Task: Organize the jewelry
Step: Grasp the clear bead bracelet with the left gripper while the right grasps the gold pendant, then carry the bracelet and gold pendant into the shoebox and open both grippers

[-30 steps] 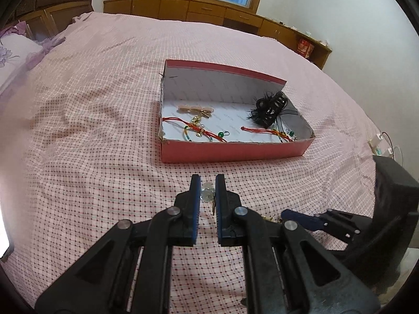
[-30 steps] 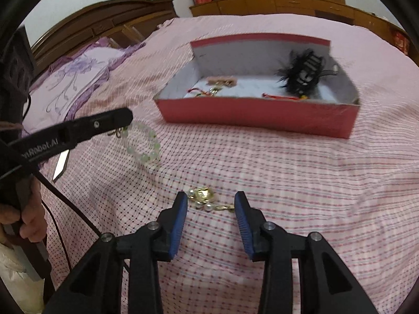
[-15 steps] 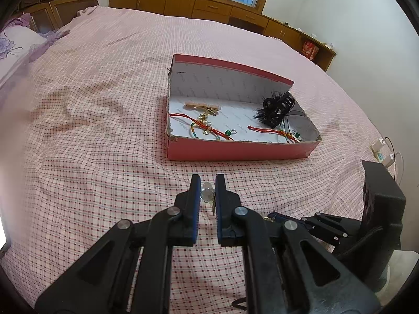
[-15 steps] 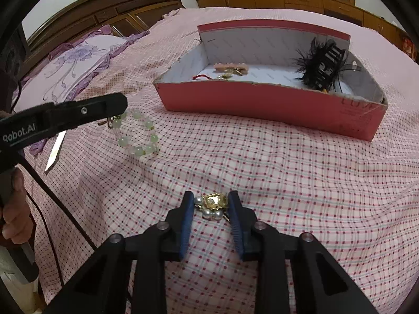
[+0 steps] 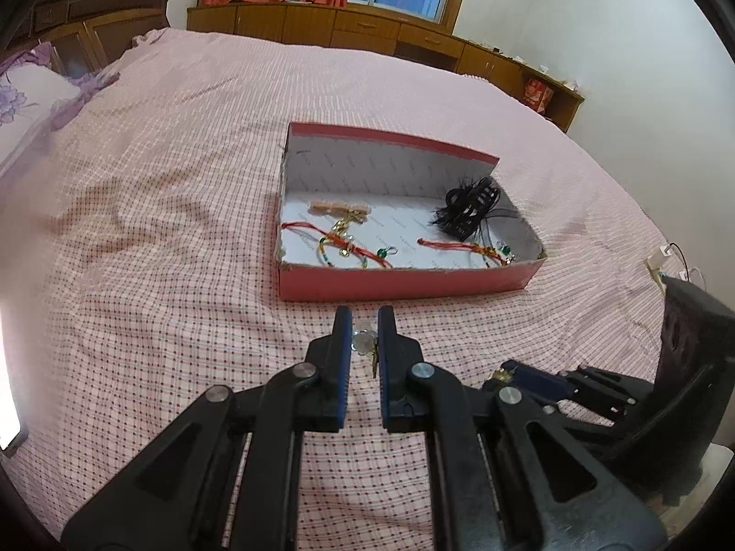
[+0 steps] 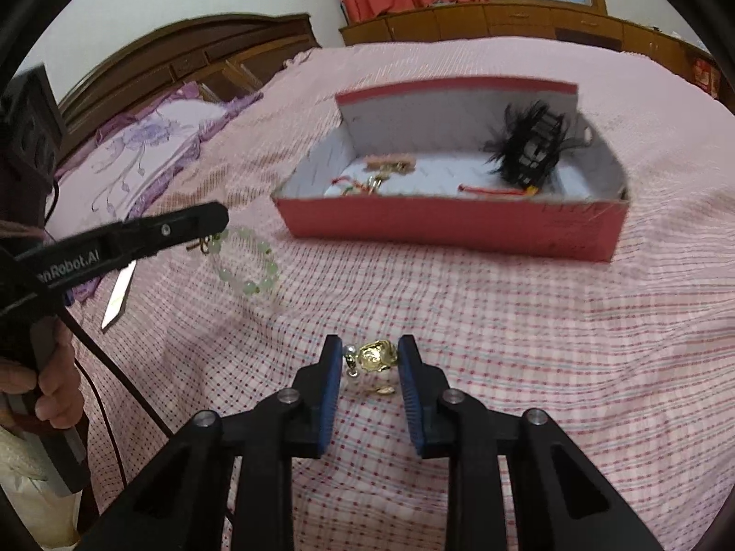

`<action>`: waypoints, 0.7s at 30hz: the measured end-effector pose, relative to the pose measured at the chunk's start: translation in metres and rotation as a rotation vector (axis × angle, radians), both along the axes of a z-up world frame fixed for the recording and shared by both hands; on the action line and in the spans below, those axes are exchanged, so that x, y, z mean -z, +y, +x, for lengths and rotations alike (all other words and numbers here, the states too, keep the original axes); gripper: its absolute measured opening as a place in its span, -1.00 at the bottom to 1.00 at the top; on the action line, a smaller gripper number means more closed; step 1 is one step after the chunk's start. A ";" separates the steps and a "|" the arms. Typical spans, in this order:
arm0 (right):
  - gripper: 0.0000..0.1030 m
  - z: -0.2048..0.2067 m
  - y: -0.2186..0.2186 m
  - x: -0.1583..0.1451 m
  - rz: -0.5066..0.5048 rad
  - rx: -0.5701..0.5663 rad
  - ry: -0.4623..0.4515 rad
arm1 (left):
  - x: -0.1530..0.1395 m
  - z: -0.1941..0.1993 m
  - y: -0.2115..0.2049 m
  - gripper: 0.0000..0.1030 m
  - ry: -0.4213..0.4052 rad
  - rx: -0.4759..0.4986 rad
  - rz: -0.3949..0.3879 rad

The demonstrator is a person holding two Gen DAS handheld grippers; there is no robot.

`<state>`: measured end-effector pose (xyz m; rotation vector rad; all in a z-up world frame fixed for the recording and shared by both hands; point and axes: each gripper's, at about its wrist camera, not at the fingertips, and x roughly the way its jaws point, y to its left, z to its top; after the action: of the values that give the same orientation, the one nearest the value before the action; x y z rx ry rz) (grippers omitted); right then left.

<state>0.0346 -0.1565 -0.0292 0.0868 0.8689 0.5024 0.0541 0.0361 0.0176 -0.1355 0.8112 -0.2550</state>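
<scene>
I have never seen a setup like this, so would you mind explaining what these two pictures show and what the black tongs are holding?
There is no robot here: a person holds a two-finger gripper in each hand, with a camera on each looking along its fingers. One picture is from the left gripper, shut on a pale green bead bracelet, which hangs from it in the other view. The other is from the right gripper, closed around a gold and pearl ornament. Ahead on the checked pink bedspread sits a red box already holding red cords and a black feathered clip.
</scene>
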 end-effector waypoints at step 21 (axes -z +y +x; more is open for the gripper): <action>-0.47 0.018 -0.038 -0.062 0.057 0.093 -0.223 | -0.025 0.016 -0.026 -0.96 -0.165 -0.048 0.019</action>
<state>0.0523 -0.1940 0.0327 0.1210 0.6296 0.4404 0.0697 0.0103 0.0430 -0.1146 0.6460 -0.2106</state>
